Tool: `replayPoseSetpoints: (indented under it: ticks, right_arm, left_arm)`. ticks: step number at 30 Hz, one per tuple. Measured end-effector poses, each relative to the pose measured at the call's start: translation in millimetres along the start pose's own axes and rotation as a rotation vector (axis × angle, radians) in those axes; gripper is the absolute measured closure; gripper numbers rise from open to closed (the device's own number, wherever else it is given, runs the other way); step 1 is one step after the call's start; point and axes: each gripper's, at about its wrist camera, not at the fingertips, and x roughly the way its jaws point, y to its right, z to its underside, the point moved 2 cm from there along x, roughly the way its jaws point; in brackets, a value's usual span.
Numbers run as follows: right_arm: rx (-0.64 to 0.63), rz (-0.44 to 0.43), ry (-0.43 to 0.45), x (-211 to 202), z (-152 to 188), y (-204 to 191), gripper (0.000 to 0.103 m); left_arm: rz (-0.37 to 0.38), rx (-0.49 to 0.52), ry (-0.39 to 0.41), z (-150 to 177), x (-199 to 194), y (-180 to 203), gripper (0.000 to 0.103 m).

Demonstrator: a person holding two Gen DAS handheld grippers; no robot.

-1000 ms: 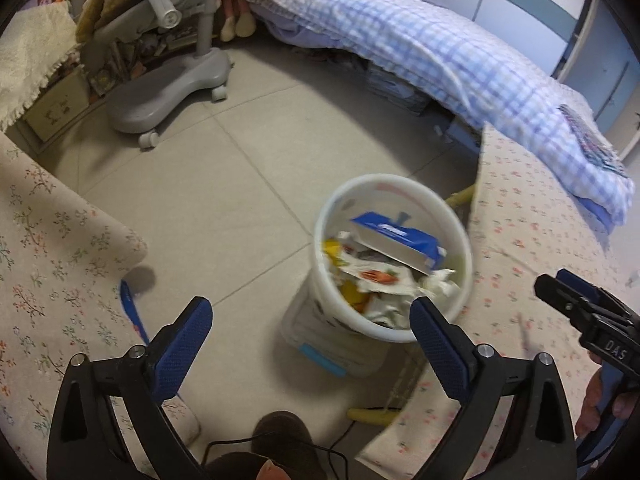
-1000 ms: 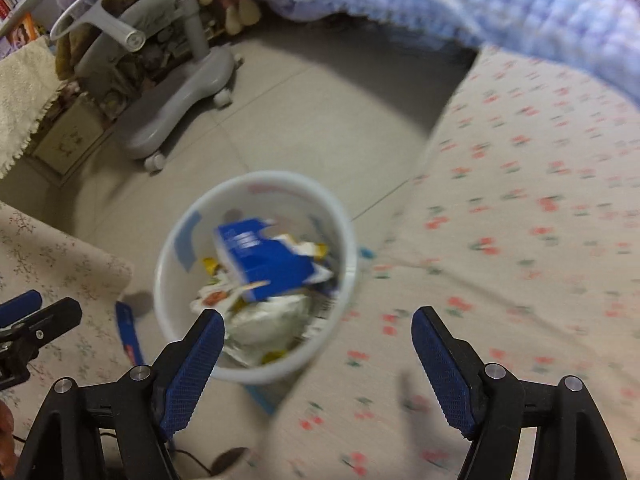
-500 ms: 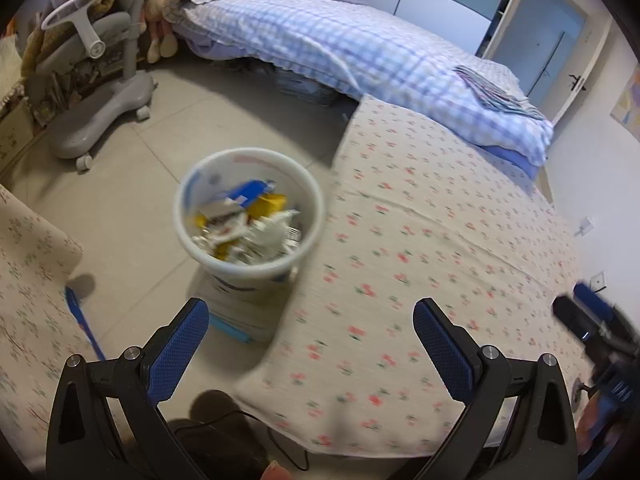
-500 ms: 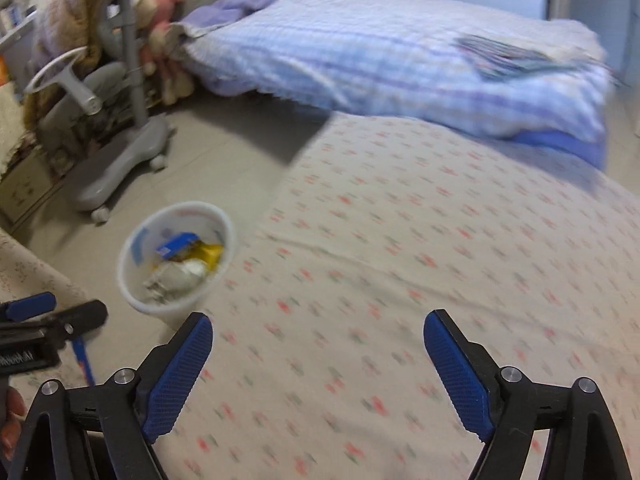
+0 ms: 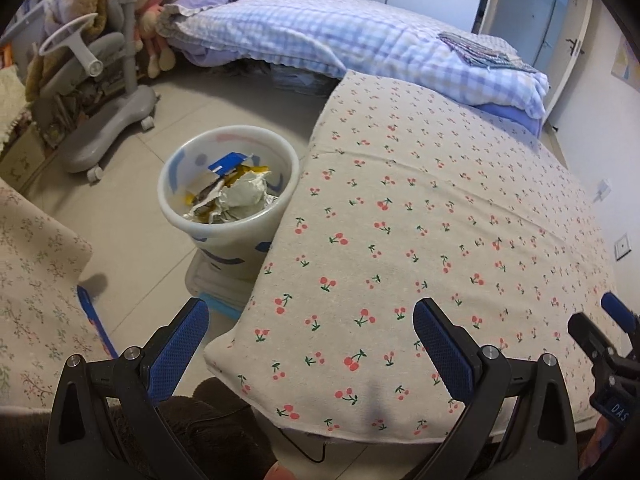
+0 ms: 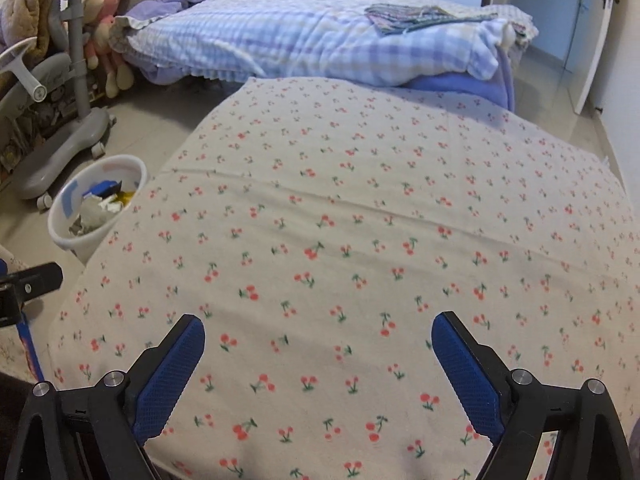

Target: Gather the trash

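A white trash bin (image 5: 234, 242) stands on the floor against the left edge of a cherry-print cloth surface (image 5: 420, 220). Crumpled wrappers (image 5: 242, 196) and a blue carton (image 5: 226, 162) fill it. My left gripper (image 5: 310, 308) hovers open over the cloth's near left corner, with nothing between its fingers. My right gripper (image 6: 318, 320) hangs over the bare cherry cloth (image 6: 360, 200); its jaws are opening and hold nothing. The bin (image 6: 70, 236) lies far left in the right wrist view. Each gripper's tip shows at the edge of the other's view.
A bed with a blue checked quilt (image 5: 360, 40) runs along the back. A grey wheeled chair base (image 5: 108, 128) and stuffed toys (image 5: 154, 28) stand at the left. A floral cloth (image 5: 36, 280) and a blue strip (image 5: 94, 320) lie near left. Doors (image 6: 560, 8) are back right.
Both grippers have swung away from above the bin to over the cherry cloth, so the bin now sits to the left. The right jaws have spread wider.
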Motion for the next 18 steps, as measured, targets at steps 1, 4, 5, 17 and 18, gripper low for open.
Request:
replayPoseSetpoints:
  ticks: [1,4,5,17,18]
  right_arm:
    - [0.001,0.0,-0.004,1,2,0,0.008]
    - [0.009,0.003,-0.005,2,4,2,0.008]
    - [0.012,0.001,-0.001,2,4,2,0.008]
    - [0.033,0.003,0.049,1,-2,-3,0.008]
    - [0.037,0.004,0.051,1,-3,-2,0.008]
  left_arm:
    - [-0.006,-0.008,0.007,0,-1,-1,0.0]
    - [-0.028,-0.024,0.036,-4,-3,-4,0.0]
    - [-0.035,-0.028,0.046,-5,-4,-4,0.0]
    - [-0.043,-0.012,0.085,-6,-12,-2,0.0]
    - [-0.043,-0.012,0.087,-6,-12,-1,0.0]
